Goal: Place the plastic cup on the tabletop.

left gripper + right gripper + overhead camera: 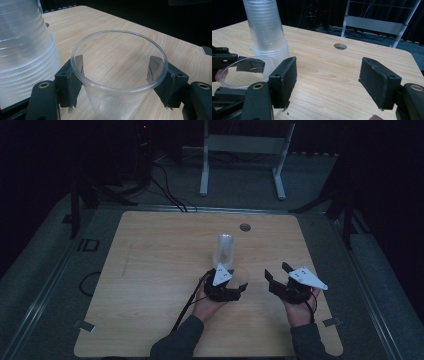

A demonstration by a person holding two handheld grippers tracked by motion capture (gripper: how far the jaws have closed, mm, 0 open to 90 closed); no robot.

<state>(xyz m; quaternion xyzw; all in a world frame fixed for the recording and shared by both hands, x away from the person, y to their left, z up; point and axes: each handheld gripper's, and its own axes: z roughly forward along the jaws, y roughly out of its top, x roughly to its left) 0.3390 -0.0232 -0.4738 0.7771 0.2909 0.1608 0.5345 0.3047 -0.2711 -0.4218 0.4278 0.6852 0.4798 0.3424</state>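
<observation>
A single clear plastic cup stands upright on the wooden table, and my left gripper is shut on it, one jaw pressed against each side just under the rim. A tall stack of clear cups rises right behind it; in the left gripper view the stack stands close at the left. My right gripper hovers to the right of the held cup, jaws wide open with nothing between them. The stack stands ahead of it to the left.
A round cable hole sits near the table's far edge. Beyond the table, a white metal stand and black cables lie on the grey floor. Bare tabletop spreads to the left and in front of the right gripper.
</observation>
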